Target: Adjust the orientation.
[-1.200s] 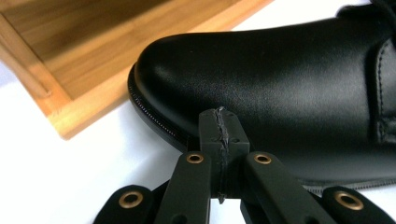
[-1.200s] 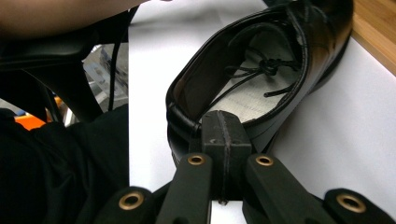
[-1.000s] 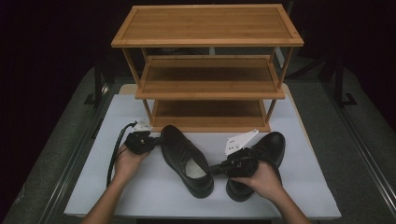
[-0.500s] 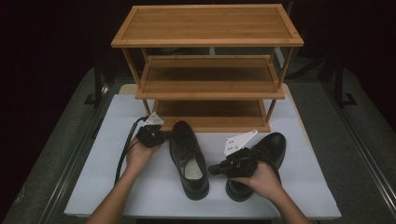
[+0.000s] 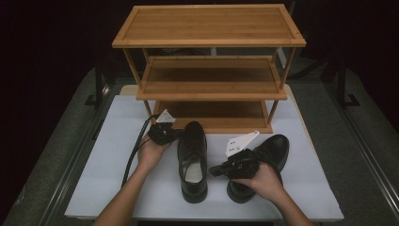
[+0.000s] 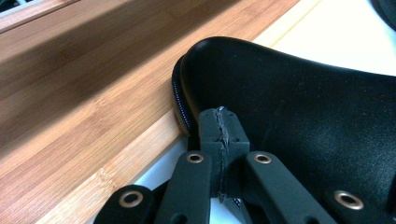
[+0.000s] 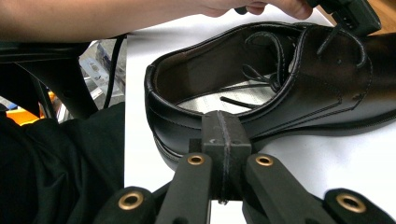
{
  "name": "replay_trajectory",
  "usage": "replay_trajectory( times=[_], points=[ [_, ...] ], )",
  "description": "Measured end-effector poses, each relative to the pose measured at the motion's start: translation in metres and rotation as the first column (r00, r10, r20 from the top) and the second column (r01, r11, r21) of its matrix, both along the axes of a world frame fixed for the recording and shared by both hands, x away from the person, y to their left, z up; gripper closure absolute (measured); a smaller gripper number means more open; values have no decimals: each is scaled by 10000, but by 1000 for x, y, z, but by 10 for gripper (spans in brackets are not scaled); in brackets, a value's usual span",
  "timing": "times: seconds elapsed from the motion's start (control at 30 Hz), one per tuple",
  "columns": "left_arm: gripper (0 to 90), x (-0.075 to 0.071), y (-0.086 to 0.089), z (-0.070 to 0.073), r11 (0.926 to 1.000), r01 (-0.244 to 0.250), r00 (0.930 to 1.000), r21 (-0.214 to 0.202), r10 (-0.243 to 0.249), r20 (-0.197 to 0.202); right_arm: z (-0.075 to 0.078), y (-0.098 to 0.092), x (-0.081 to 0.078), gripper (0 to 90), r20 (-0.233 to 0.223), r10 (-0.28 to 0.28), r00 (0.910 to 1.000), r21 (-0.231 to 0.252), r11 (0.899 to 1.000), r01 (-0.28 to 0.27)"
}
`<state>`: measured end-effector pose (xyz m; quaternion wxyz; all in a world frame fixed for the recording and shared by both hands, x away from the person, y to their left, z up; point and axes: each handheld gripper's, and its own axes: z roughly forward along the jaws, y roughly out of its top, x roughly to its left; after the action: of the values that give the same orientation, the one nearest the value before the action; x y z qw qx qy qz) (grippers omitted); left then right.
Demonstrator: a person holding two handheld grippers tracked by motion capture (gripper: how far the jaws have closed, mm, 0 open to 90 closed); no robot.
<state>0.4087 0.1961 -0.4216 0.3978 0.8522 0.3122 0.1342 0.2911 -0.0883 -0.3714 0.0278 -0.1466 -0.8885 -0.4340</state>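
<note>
1. The left gripper [image 5: 175,134] sits at about 9 o'clock of the table's centre, held in the person's left hand [image 5: 153,153]. Its jaws are pressed fully together, with nothing between them.
2. In the left gripper view, the closed jaw tips [image 6: 223,130] rest against the toe side of the left black leather shoe [image 6: 299,116], near where the sole meets the bamboo rack's bottom shelf [image 6: 93,121].
3. The left black leather shoe [image 5: 193,157] stands upright on the white table mat [image 5: 113,155], toe at 12 o'clock, heel at 6 o'clock. Its toe lies just at the front edge of the bamboo shoe rack [image 5: 209,70].
4. The right gripper [image 5: 214,170] lies at about 4 o'clock of the table's centre, held in the person's right hand [image 5: 263,181]. It points toward 9 o'clock, at the left shoe's heel. Its jaws are also fully closed and grip nothing.
5. In the right gripper view, the closed jaw tips [image 7: 223,135] stand just beside the heel counter of the laced shoe [image 7: 280,93]; contact cannot be confirmed.
6. The right black leather shoe [image 5: 275,148] stands on the mat under the right hand, toe toward 1 o'clock, and is partly covered by it.
7. The rack has three tiers and stands at 12 o'clock on the table.
8. A black cable [image 5: 134,153] trails from the left gripper toward 6 o'clock.
</note>
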Motion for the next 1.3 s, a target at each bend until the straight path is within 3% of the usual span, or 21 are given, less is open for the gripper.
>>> replay_trajectory(
  times=[0.2, 0.3, 0.43, 0.63, 0.67, 0.73, 0.8, 0.97, 1.1, 1.2, 1.23, 1.27, 1.3],
  points=[
    [895, -8, 10, 6, 9998, 207, 9996, -9, -207, -212, 3, -3, -1, 896, 43, -184, 9998, 179, 9997, 184],
    [787, -14, 15, 11, 9996, 256, 9991, -110, -260, -336, 6, -7, -1, 820, 103, -375, 9992, 294, 9989, 372],
    [666, -33, 27, 20, 9986, 520, 9969, 68, -515, -587, 13, -24, -1, 705, 253, -1189, 9926, 454, 9920, 1177],
    [574, -55, 38, 33, 9953, 751, 9934, -616, -800, -818, 20, -44, -3, 625, 535, -2001, 9783, 508, 9790, 1975],
    [562, -66, 39, 35, 9922, 909, 9909, -854, -987, -914, 22, -52, -4, 605, 636, -2249, 9723, 579, 9735, 2214],
    [560, -73, 40, 34, 9916, 1000, 9899, -823, -1075, -926, 23, -56, -5, 605, 686, -2379, 9689, 598, 9704, 2341],
    [560, -89, 42, 28, 9930, 1026, 9893, -589, -1080, -979, 24, -70, -9, 587, 797, -2793, 9569, 664, 9593, 2745],
    [523, -109, 46, 7, 9883, 1523, 9820, -106, -1525, -1114, 23, -101, -15, 546, 861, -3654, 9269, 828, 9297, 3588],
    [513, -111, 44, -2, 9856, 1689, 9770, 42, -1669, -1328, 19, -129, -21, 517, 939, -4489, 8886, 971, 8925, 4406],
    [510, -108, 36, -10, 9798, 2001, 9676, 17, -1974, -1573, 13, -149, -26, 495, 921, -5056, 8578, 886, 8622, 4987],
    [510, -108, 36, -10, 9798, 2001, 9676, 17, -1974, -1573, 13, -149, -26, 495, 921, -5056, 8578, 886, 8622, 4987],
    [510, -108, 32, -14, 9769, 2126, 9650, 230, -2062, -1618, 9, -162, -30, 488, 855, -5409, 8367, 939, 8405, 5337],
    [510, -108, 32, -14, 9769, 2126, 9650, 230, -2062, -1618, 7, -168, -32, 488, 812, -5561, 8271, 978, 8303, 5487]
  ],
)
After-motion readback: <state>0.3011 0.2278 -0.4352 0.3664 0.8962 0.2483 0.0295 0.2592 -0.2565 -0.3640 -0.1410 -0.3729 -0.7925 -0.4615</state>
